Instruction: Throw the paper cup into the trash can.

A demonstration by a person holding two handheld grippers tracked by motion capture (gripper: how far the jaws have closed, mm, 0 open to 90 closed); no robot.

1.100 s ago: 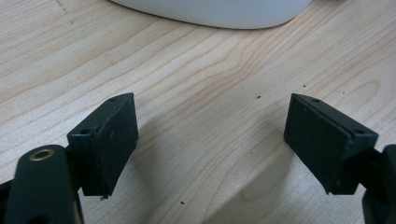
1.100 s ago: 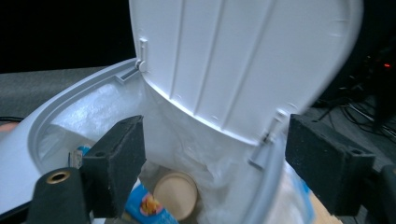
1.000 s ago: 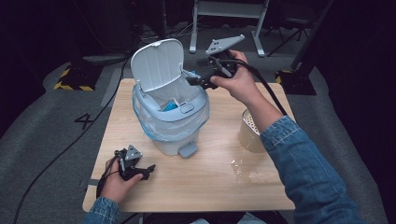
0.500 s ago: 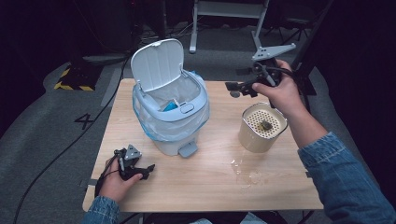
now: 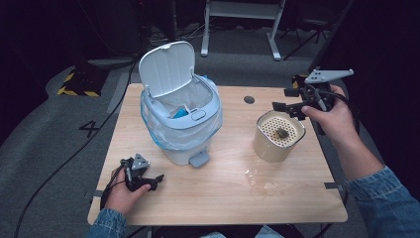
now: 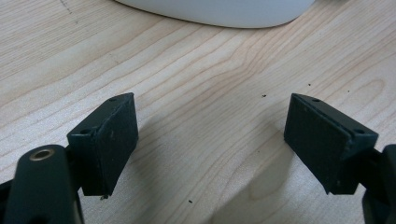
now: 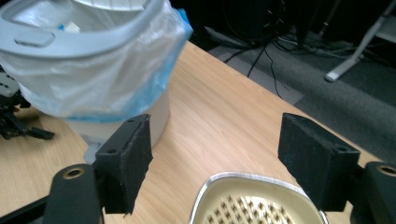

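While resting low at the near left corner of the table, lying idle with jaws spread wide over bare wood and gripping nothing: left gripper, with the white base of the bin showing just ahead of it in the left gripper view. Sitting farther in, near the table's middle left: pedal bin, lid standing open and tilted back, plastic liner folded over the rim, bits of rubbish and something blue lying inside. Spreading between bin and cup, nearer the front edge: a small wet patch. Standing upright to the right of the bin and well apart from it: beige strainer cup, perforated insert facing up with a small dark scrap lying on it. Hovering just beyond and to the right of that cup's far rim: right gripper, jaws parted wide and empty, pointing leftward toward the bin. Lying directly below and just ahead of those jaws in the right gripper view: cup rim, so clearly the nearer hand for it; probably calling for a short drop to straddle the wall, with nothing standing in between. Waiting beyond the cup along the same line: bin mouth, open and unobstructed, likely the place for tipping the contents.
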